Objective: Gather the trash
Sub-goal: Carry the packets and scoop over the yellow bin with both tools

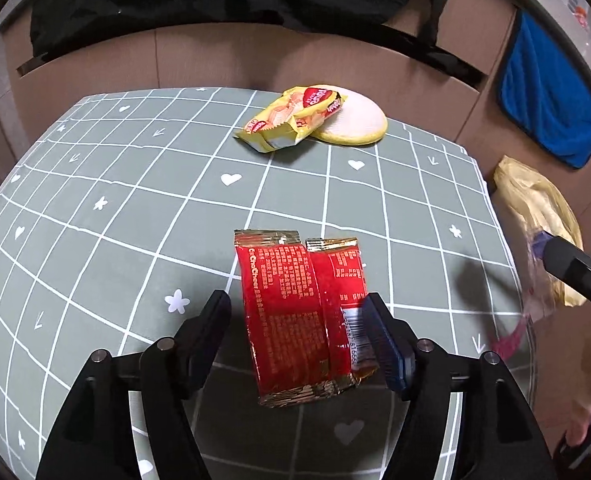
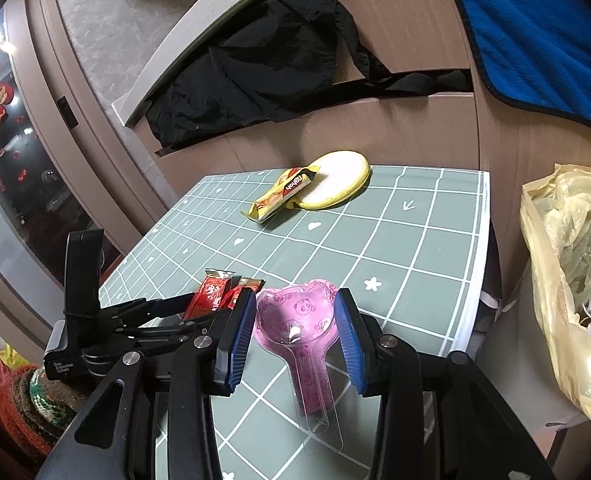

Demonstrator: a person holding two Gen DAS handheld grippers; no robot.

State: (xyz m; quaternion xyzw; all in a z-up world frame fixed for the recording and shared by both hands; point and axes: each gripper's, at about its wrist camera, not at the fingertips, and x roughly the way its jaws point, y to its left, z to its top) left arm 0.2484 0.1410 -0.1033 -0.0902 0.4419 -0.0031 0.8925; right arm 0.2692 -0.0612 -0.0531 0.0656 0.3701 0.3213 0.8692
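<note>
A red snack wrapper point(image 1: 307, 312) lies on the green checked tablecloth point(image 1: 95, 216), between the fingers of my open left gripper point(image 1: 295, 320); its right finger point(image 1: 383, 340) is over the wrapper's barcode edge. In the right wrist view the red wrapper point(image 2: 211, 292) sits by the left gripper's arm. My open right gripper point(image 2: 293, 324) straddles a pink heart-shaped plastic blister pack point(image 2: 299, 320) lying on the cloth. A yellow biscuit wrapper point(image 1: 291, 120) point(image 2: 283, 196) rests against a round white-and-yellow pad point(image 1: 355, 120) point(image 2: 335, 180) at the table's far side.
A yellowish plastic trash bag point(image 2: 567, 272) point(image 1: 535, 208) with scraps inside stands just off the table's right edge. A black jacket point(image 2: 255, 64) and a blue towel point(image 2: 535, 32) hang on the brown cabinets behind. Woven coasters point(image 2: 27, 400) sit at the lower left.
</note>
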